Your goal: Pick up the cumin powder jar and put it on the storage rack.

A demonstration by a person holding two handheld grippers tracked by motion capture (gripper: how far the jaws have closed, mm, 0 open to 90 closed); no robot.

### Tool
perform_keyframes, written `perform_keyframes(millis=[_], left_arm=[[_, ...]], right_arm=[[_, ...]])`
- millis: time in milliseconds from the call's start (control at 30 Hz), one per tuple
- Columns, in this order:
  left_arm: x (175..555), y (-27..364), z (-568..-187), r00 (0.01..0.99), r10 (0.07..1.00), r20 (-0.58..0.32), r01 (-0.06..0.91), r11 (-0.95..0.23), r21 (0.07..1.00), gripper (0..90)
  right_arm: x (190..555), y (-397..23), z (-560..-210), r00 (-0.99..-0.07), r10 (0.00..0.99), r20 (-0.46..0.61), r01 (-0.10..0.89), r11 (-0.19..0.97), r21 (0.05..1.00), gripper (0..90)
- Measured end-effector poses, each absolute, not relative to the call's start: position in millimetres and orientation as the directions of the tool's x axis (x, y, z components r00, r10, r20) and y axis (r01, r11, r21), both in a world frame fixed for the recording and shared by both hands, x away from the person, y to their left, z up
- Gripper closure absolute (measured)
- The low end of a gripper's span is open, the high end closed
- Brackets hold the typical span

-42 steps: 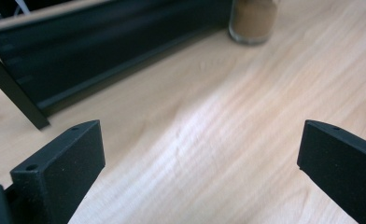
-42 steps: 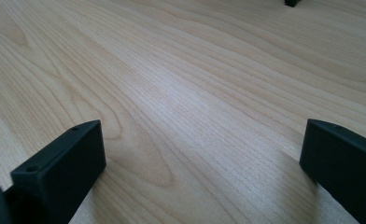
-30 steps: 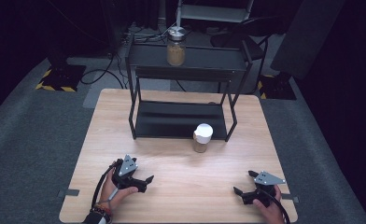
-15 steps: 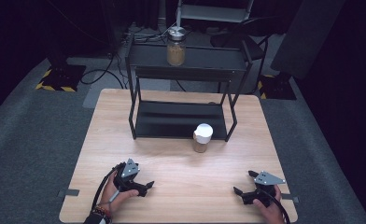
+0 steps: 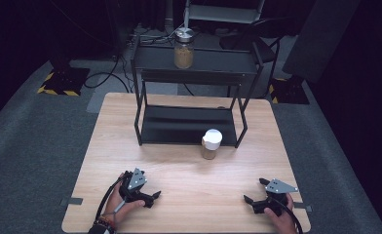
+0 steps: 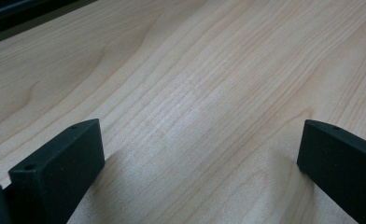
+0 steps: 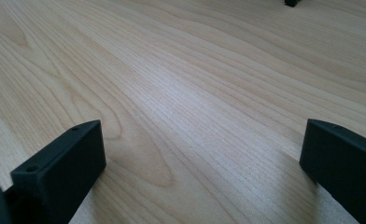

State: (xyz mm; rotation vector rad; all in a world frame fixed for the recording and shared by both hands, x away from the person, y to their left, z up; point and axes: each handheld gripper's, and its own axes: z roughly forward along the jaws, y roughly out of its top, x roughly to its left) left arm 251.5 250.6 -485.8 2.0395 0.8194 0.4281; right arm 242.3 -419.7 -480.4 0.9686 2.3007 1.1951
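While both grippers rest low with jaws wide apart and empty, the small jar (image 5: 211, 144) stands upright far ahead, a bit nearer the right gripper (image 5: 254, 202) than the left gripper (image 5: 152, 198).

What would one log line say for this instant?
left tool: open, empty | right tool: open, empty | white-lidded jar: on table, untouched

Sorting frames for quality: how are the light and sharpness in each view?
High view: table brightly lit, surroundings dark, slightly soft. Left gripper view: sharp wood grain, pale glare patch, shadow beside the left gripper. Right gripper view: similar sheen, right gripper casting shadows.
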Motion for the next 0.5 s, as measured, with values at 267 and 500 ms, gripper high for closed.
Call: perform_keyframes(millis=[267,500], left_arm=[[250.2,251.4,-487.7,0.722,0.692,-0.004,0.386,-0.397,0.833,0.1],[250.0,250.6,-487.7,0.718,0.696,-0.003,0.387,-0.396,0.833,0.1]], right_arm=[[242.4,-419.7,-480.4,-0.695,0.719,-0.012,0.404,0.403,0.821,0.0],[242.4,-419.7,-480.4,-0.694,0.719,-0.011,0.404,0.403,0.821,0.0]])
